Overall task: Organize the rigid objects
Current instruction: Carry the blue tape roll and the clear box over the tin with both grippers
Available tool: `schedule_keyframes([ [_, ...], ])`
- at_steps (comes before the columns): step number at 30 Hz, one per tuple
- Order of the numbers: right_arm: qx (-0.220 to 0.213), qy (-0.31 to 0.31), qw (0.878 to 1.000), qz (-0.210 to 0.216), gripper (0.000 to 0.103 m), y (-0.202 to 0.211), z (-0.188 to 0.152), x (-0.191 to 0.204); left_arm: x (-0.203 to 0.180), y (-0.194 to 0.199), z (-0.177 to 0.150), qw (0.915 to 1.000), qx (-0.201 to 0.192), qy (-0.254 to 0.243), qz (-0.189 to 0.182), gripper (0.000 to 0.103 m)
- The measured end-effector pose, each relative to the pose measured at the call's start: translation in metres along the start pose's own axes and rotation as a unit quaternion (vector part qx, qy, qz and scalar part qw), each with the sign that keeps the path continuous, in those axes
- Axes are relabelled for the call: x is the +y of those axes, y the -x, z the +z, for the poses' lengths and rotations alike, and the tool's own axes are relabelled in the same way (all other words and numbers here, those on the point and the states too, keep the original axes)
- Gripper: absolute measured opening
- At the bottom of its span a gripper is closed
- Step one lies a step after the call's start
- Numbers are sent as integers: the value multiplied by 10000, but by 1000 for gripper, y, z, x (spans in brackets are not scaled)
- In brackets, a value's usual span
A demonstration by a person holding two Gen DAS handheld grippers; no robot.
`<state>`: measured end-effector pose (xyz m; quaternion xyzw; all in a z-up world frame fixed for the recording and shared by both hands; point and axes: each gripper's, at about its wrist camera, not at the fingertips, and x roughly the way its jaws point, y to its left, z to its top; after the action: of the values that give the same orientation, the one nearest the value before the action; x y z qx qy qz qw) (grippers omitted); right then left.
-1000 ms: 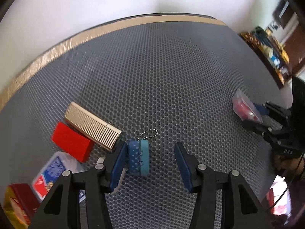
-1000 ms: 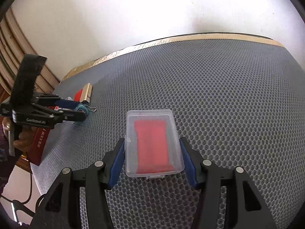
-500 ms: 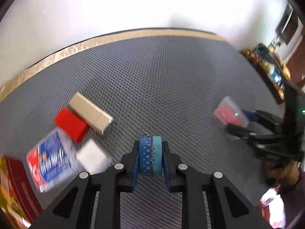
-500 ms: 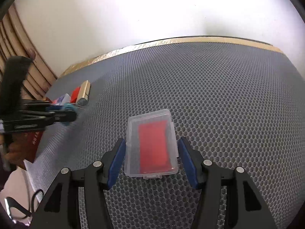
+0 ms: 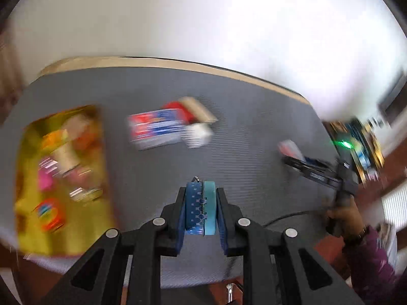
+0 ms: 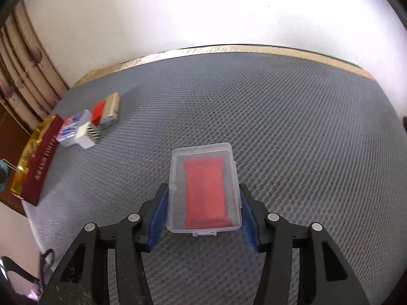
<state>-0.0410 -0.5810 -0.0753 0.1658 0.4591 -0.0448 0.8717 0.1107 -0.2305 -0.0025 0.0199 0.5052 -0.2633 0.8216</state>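
Observation:
My left gripper (image 5: 201, 190) is shut on a small blue and teal pouch (image 5: 201, 208) with a ball chain, held up above the grey mat (image 5: 241, 117); this view is motion-blurred. My right gripper (image 6: 203, 188) straddles a clear plastic box (image 6: 204, 185) with a red insert. Its jaws are closing and the blue pads (image 6: 160, 211) meet the box's long sides. In the left wrist view the right gripper (image 5: 302, 162) and the clear box (image 5: 288, 147) show at the right. The pouch (image 6: 3, 172) peeks in at the left edge of the right wrist view.
A gold tray (image 5: 25, 152) with several small items sits at the mat's left. Behind it lie a blue and red card pack (image 5: 155, 129), a white box (image 5: 198, 133), a red box (image 5: 175, 106) and a beige box (image 5: 197, 108). A person's hand (image 5: 343, 213) holds the right gripper.
My left gripper shut on the pouch, lifted it off the mat and swung so that the gold tray came into view. My right gripper's jaws narrowed around the clear box.

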Motion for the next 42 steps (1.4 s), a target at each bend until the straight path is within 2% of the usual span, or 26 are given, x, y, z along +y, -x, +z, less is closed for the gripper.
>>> schedule_keyframes([
  [5, -1, -277, 9988, 413, 50, 8, -14, 18, 77, 37, -20, 9941, -195, 634, 854, 21],
  [10, 61, -617, 9951, 772, 50, 5, -25, 34, 128, 39, -24, 9863, -204, 1050, 1254, 21],
  [14, 160, -747, 9931, 893, 50, 1, -29, 45, 144, 30, -21, 9868, -86, 1035, 1241, 21],
  [18, 187, -685, 9935, 886, 50, 2, -31, 57, 139, 8, -15, 9905, 34, 845, 1081, 21],
  [21, 203, -671, 9937, 872, 50, 0, -30, 65, 135, -12, -9, 9916, 124, 682, 1092, 21],
  [26, 194, -677, 9933, 916, 50, 2, -27, 73, 136, -39, -6, 9920, 456, 628, 996, 24],
  [29, 190, -579, 9934, 975, 50, 5, -21, 83, 141, -36, -8, 9916, 335, 751, 1001, 28],
  [32, 178, -466, 9922, 1142, 51, 9, -14, 100, 145, -17, -13, 9908, 104, 963, 946, 29],
  [34, 145, -381, 9901, 1345, 51, 12, -7, 118, 148, 9, -22, 9858, -326, 1142, 1190, 30],
  [36, 143, -269, 9874, 1553, 51, 15, 1, 135, 150, 37, -37, 9741, -835, 1360, 1603, 44],
  [38, 139, -104, 9834, 1804, 51, 17, 11, 163, 151, 58, -54, 9608, -1228, 1548, 1943, 49],
  [42, 288, 219, 9704, 2388, 51, 8, 32, 228, 152, 79, -78, 9431, -1500, 1544, 2534, 49],
])
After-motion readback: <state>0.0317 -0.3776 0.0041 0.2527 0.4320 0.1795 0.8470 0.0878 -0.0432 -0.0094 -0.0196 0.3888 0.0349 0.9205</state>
